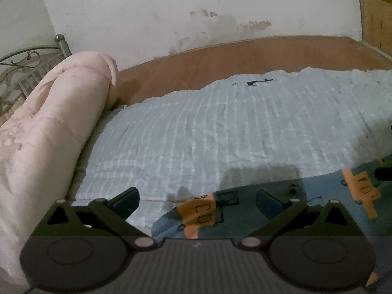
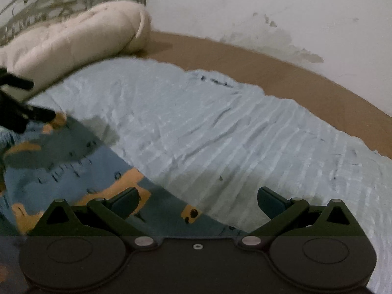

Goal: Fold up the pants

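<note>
The pants [image 1: 306, 208] are blue-grey with orange patches and dark print, lying on the light blue bed cover [image 1: 220, 134]. In the left wrist view my left gripper [image 1: 197, 202] is open, its jaws wide apart just above the pants' near edge. In the right wrist view the pants [image 2: 73, 169] spread across the lower left. My right gripper [image 2: 197, 201] is open and empty, over the pants' right edge. The left gripper [image 2: 17, 107] shows at the far left of the right wrist view, at the pants' far end.
A rolled pink quilt [image 1: 49, 127] lies along the left of the bed, in front of a metal headboard [image 1: 22, 73]. A brown wooden board [image 1: 245, 56] runs along the far side, against a stained white wall [image 1: 171, 12].
</note>
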{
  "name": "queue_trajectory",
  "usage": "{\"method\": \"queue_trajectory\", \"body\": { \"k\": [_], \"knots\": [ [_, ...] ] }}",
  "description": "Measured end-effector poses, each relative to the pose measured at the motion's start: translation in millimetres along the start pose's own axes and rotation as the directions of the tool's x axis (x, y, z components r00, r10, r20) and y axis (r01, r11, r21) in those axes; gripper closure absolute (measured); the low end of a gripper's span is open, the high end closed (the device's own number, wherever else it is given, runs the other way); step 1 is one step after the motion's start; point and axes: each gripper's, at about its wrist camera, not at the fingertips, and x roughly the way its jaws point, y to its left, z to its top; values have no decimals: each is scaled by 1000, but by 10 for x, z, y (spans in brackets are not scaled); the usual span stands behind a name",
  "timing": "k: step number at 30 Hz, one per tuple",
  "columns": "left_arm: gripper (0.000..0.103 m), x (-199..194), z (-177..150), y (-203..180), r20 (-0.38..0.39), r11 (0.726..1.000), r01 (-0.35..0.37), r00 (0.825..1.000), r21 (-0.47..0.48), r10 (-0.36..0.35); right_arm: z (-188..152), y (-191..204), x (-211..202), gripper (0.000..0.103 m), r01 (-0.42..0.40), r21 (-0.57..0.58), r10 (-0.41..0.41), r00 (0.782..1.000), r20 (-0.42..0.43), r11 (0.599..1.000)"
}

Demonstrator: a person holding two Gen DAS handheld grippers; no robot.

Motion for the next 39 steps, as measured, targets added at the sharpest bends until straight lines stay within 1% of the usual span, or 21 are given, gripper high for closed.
{"method": "queue_trajectory", "body": {
  "k": [4, 7, 8, 10, 12, 15, 18, 22, 24, 25, 26, 27, 28, 29, 30, 31, 32, 33, 35, 37, 39],
  "knots": [
    [0, 71, -10, 53, -3, 1000, 19, 1000, 15, -19, 18, -24, 71, 1, -19, 9, 19, 1000, -22, 1000],
    [0, 103, -30, 243, 32, 995, 98, 995, 6, -99, 26, -73, 93, 1, -23, 24, 24, 999, -26, 999],
    [0, 122, -42, 343, 51, 990, 140, 989, 6, -140, 26, -97, 93, 1, -28, 31, 29, 999, -25, 999],
    [0, 165, -61, 496, 75, 983, 181, 981, 13, -182, 29, -160, 107, 3, -51, 48, 52, 998, -25, 998],
    [0, 233, -67, 639, 76, 972, 232, 969, 45, -235, 25, -246, 123, 9, -88, 71, 90, 996, -29, 994],
    [0, 341, -46, 766, 41, 944, 319, 945, 81, -323, 7, -325, 130, 19, -125, 75, 129, 991, -46, 989],
    [1, 494, 6, 792, 3, 922, 377, 926, 83, -379, -12, -376, 119, 22, -183, 70, 187, 981, -61, 981],
    [3, 648, 65, 708, -37, 891, 448, 894, 73, -447, -15, -368, 106, 23, -221, 51, 224, 971, -86, 974],
    [9, 718, 94, 649, -61, 878, 475, 880, 68, -471, -7, -344, 100, 23, -233, 38, 236, 967, -97, 972],
    [16, 743, 89, 617, -78, 871, 487, 873, 66, -482, -4, -325, 104, 23, -228, 26, 230, 968, -105, 973],
    [26, 773, 91, 593, -95, 865, 496, 867, 68, -490, -1, -310, 113, 27, -225, 19, 226, 968, -113, 974],
    [32, 795, 104, 552, -117, 859, 507, 859, 72, -498, 3, -298, 124, 35, -227, 17, 228, 967, -118, 974],
    [46, 803, 99, 537, -133, 853, 517, 852, 72, -506, 5, -288, 124, 45, -235, 16, 235, 964, -121, 972],
    [60, 807, 105, 513, -147, 845, 531, 843, 71, -517, 10, -273, 124, 50, -239, 13, 239, 963, -125, 971],
    [67, 804, 103, 495, -158, 834, 547, 831, 67, -533, 18, -251, 126, 59, -239, 5, 238, 963, -129, 971],
    [84, 803, 97, 481, -169, 832, 551, 828, 63, -535, 20, -230, 119, 64, -238, -2, 235, 963, -133, 971],
    [98, 794, 88, 462, -181, 838, 542, 832, 59, -525, 19, -215, 115, 75, -235, -5, 232, 963, -137, 972],
    [101, 778, 78, 448, -185, 845, 532, 837, 60, -514, 20, -200, 111, 86, -224, -9, 221, 965, -139, 975],
    [103, 692, 76, 448, -153, 856, 513, 852, 60, -500, 33, -178, 85, 100, -206, -18, 202, 971, -129, 978],
    [103, 561, 112, 494, -103, 866, 496, 866, 61, -489, 71, -161, 29, 102, -185, -28, 181, 978, -106, 982],
    [103, 403, 177, 592, -29, 873, 485, 875, 46, -484, 154, -140, -49, 103, -149, -47, 146, 987, -63, 988]
  ]
}}
